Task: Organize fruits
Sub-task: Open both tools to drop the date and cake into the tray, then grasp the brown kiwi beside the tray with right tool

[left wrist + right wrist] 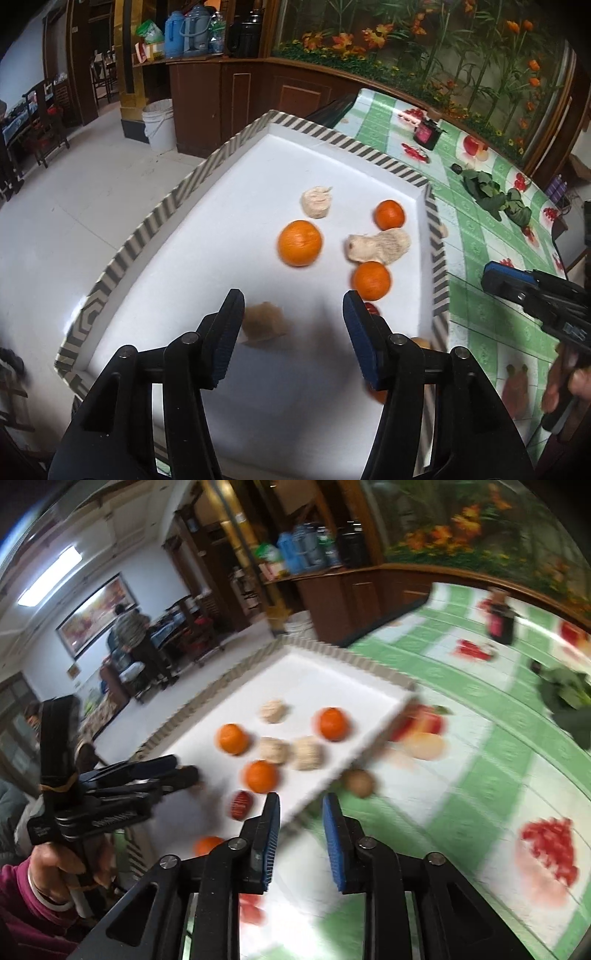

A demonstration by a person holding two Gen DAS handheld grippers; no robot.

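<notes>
Most fruit sits in the striped tray [236, 144]; a brown fruit [359, 782] remains on the tablecloth beside it. I have left gripper [293, 306] and right gripper [301, 808] both apart, empty

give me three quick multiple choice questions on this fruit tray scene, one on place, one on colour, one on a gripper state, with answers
1. Where does the small brown round fruit lie?
A. inside the tray
B. on the green checked tablecloth just outside the tray
C. in a gripper

2. What colour is the floor of the striped-rim tray?
A. white
B. green
C. brown

3. How do the left gripper jaws stand?
A. shut on an orange
B. shut, empty
C. open, gripping nothing

Answers: 1 B, it sits past the tray's rim on the cloth. 2 A, the bare floor is white. 3 C, a clear gap shows between the pads.
</notes>
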